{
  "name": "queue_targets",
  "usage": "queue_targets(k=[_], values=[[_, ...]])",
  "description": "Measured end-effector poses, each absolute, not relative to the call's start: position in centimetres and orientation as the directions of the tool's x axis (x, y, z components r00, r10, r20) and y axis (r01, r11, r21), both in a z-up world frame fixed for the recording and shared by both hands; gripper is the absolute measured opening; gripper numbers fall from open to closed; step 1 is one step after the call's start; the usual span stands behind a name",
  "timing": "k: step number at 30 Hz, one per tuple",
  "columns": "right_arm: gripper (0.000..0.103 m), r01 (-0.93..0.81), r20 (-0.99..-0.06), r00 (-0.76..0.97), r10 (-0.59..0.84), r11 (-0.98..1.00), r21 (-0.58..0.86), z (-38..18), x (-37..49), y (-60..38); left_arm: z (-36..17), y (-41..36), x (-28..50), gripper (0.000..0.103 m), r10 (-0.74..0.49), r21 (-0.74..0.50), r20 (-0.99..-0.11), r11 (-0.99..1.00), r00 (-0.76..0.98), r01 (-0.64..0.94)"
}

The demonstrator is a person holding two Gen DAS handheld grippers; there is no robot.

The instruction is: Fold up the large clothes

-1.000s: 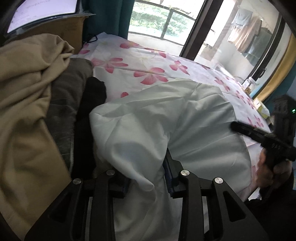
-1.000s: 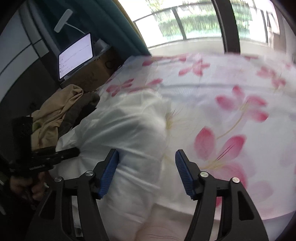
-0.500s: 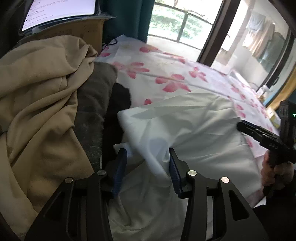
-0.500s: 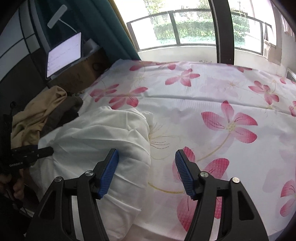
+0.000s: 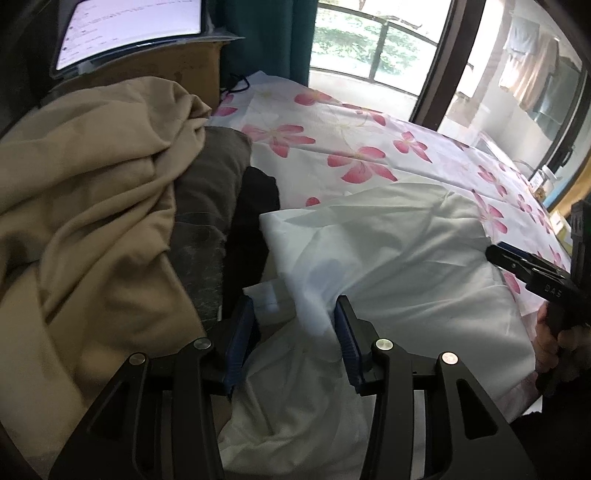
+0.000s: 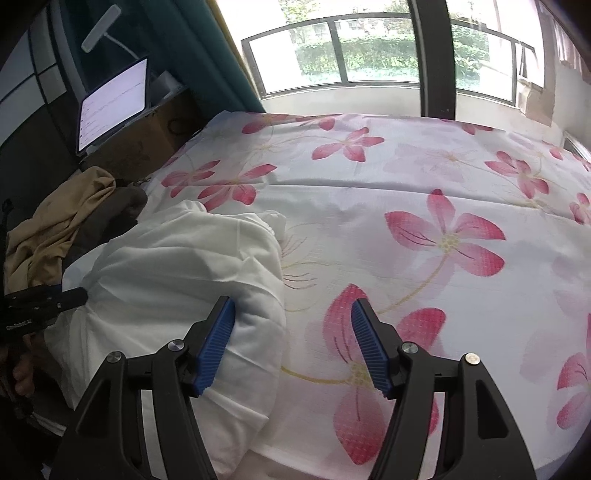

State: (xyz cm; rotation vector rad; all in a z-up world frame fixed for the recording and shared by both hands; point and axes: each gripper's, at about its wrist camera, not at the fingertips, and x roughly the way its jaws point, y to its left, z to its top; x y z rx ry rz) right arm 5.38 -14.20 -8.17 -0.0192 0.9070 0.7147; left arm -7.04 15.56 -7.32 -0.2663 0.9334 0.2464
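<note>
A large white garment [image 5: 388,266] lies crumpled on the flowered bed sheet [image 5: 332,125]. My left gripper [image 5: 295,332] is open, its blue pads either side of a loose fold of the white cloth without pinching it. In the right wrist view the same white garment [image 6: 177,266] lies at the bed's left side. My right gripper [image 6: 291,343] is open and empty at the garment's right edge, its left pad [image 6: 216,343] against the cloth. The right gripper also shows in the left wrist view [image 5: 524,266], and the left gripper in the right wrist view [image 6: 40,299].
A tan garment [image 5: 81,206], a grey one [image 5: 210,184] and a black one [image 5: 255,206] are piled left of the white garment. A lit tablet [image 5: 129,26] stands on a cardboard box [image 5: 166,70] behind them. Windows run along the bed's far side.
My left gripper has opened and let go of the white fold, and the cloth has dropped flatter. My right gripper stayed open and shifted slightly over the garment's edge.
</note>
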Motion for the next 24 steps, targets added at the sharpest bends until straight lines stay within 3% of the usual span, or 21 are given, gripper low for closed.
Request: queue_targets(k=[4, 15, 19, 24], values=[[0.073, -0.549, -0.725, 0.405, 0.557, 0.782, 0.295, -8.1, 5.3, -15.5, -6.6, 15.2, -7.9, 0.047, 0.139, -0.089, -0.808, 0.932, 0.573, -0.352], [0.073, -0.524, -0.722, 0.418, 0.551, 0.796, 0.304, -7.7, 4.0, -18.7, -4.3, 12.5, -9.1, 0.048, 0.214, -0.018, -0.774, 0.933, 0.595, -0.36], [0.074, -0.512, -0.723, 0.418, 0.549, 0.8, 0.312, -7.6, 3.6, -20.1, -3.4, 11.2, -9.5, 0.048, 0.204, -0.05, -0.749, 0.931, 0.63, -0.362], [0.082, -0.497, -0.719, 0.424, 0.551, 0.805, 0.324, -7.4, 2.6, -21.9, -3.1, 8.5, -9.1, 0.048, 0.185, -0.067, -0.725, 0.94, 0.663, -0.335]])
